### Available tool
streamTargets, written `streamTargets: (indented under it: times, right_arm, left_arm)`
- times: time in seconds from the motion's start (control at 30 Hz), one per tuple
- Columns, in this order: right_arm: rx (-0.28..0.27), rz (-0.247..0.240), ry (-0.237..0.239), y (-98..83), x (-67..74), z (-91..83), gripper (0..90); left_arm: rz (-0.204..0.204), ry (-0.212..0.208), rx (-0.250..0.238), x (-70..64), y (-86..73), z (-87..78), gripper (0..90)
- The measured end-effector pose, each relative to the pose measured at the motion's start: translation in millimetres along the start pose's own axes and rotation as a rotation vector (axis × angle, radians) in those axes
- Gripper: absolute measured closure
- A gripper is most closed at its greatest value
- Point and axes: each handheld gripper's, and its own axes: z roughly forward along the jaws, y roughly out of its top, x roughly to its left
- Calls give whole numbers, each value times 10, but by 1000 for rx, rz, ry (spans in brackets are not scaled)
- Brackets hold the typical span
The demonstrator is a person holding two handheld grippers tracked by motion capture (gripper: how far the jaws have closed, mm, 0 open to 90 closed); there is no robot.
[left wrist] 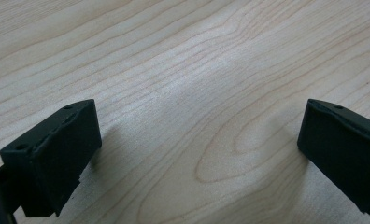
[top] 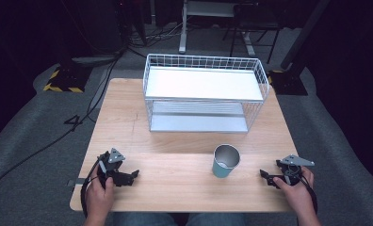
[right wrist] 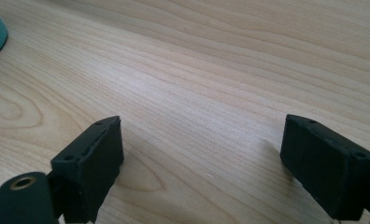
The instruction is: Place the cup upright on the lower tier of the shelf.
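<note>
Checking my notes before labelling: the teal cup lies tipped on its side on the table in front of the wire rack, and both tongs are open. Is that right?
Not quite. The teal cup stands upright, its open mouth up, as the high view shows. It is on the table in front of the wire rack, and both the left tongs and the right tongs are open.

Lab or test bay, not a home. Small wooden bench (top: 128,117) sits alone on grey carpet (top: 29,136) in a dark room. Black cables (top: 81,108) run across the floor at far left past a base plate with yellow-black hazard tape (top: 62,81). Metal stand legs (top: 182,33) and a chair frame (top: 250,28) at the far side. Bare white wire rack (top: 206,92) on the bench looks like a staged prop.
</note>
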Motion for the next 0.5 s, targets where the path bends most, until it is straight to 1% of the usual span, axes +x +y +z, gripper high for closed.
streamTargets:
  times: [0.27, 0.33, 0.43, 0.5]
  right_arm:
    - [-6, -1, 17, 12, 15, -42, 179]
    - [-12, 10, 31, 41, 43, -78, 179]
    - [-17, 7, 51, 100, 110, -132, 179]
    - [10, -3, 65, 138, 170, -166, 185]
  left_arm:
    - [-4, -1, -1, -3, 0, 1, 1]
    - [-2, 0, 0, -1, 0, 1, 0]
    - [-1, 0, 0, 0, 0, 0, 0]
    - [-1, 0, 0, 0, 0, 0, 0]
